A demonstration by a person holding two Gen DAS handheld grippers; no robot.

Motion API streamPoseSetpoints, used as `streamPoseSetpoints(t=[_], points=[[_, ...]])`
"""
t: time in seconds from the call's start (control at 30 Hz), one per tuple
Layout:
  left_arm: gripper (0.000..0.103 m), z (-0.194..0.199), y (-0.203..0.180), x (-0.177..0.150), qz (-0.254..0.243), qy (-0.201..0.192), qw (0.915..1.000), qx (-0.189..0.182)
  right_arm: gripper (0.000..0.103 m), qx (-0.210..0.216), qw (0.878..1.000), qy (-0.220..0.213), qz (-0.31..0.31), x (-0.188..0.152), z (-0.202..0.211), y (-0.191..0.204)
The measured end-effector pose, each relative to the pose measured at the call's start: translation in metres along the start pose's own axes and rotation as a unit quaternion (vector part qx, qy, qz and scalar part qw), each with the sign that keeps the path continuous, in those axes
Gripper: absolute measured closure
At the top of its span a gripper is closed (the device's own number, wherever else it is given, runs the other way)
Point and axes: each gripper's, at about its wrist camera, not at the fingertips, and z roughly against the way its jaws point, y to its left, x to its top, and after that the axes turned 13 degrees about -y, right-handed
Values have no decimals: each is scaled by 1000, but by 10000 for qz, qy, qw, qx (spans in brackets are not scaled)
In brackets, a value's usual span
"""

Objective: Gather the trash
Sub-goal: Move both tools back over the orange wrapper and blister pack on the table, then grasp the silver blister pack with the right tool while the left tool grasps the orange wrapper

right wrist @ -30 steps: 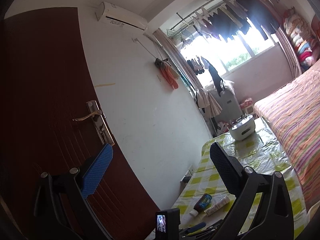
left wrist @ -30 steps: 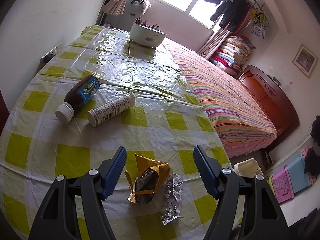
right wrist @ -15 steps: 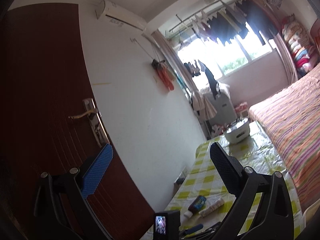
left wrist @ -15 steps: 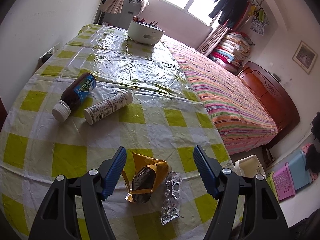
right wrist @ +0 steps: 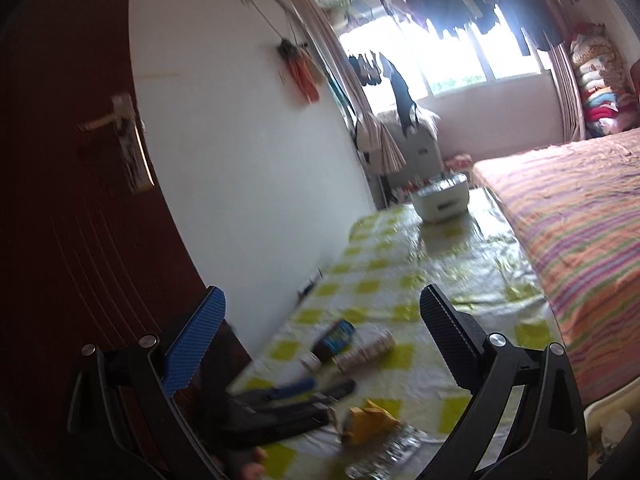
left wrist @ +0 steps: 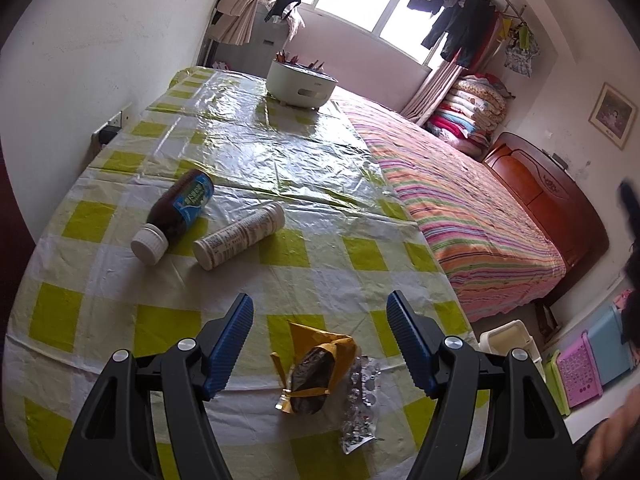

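Across the left wrist view's middle spreads the desk (left wrist: 100, 308), clothed in glossy yellow-and-white checks, a striped bed (left wrist: 472, 208) along its right. In the lower centre the left tongs (left wrist: 320, 312) stand apart, empty, straddling the trash: a crumpled yellow wrapper (left wrist: 316, 364) with a dark inside, touching a crinkled silver foil (left wrist: 360, 404). Upper left lie a brown bottle (left wrist: 176, 212) and a white tube (left wrist: 240, 236). The right tongs (right wrist: 320, 300) also gape, empty.

Crumpled yellow wrapper (left wrist: 316, 364) touching crinkled foil strip (left wrist: 360, 404) on tablecloth (left wrist: 120, 280).
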Motion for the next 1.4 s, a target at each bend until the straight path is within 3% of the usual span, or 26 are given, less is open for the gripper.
streamPoseSetpoints(t=[0.13, 0.3, 0.47, 0.83, 0.93, 1.1, 1.27, 1.33, 1.4], points=[[36, 5, 9, 1, -20, -26, 9999, 157, 7, -108, 9979, 640, 82, -32, -9, -21], [36, 10, 22, 1, -29, -58, 9993, 376, 7, 79, 9838, 1787, -114, -85, -24, -44], [36, 13, 33, 0, 39, -66, 9986, 524, 7, -16, 9697, 2432, 219, -119, -33, -47], [36, 12, 33, -3, -90, 31, 9980, 618, 10, -517, 9484, 3129, -54, -149, -57, -57], [36, 13, 33, -3, -126, 21, 9979, 638, 17, -557, 9450, 3223, -5, -152, -62, -49], [36, 17, 37, -3, -126, 1, 9977, 669, 18, -698, 9439, 3223, 197, -156, -70, -40], [36, 18, 42, -4, -105, 26, 9974, 713, 47, -818, 9439, 3131, 662, -157, -73, -34], [36, 18, 42, -4, -108, 45, 9974, 713, 70, -730, 9456, 3105, 635, -156, -72, -35], [36, 17, 41, -5, -123, 67, 9974, 712, 72, -667, 9468, 3106, 512, -155, -70, -40]])
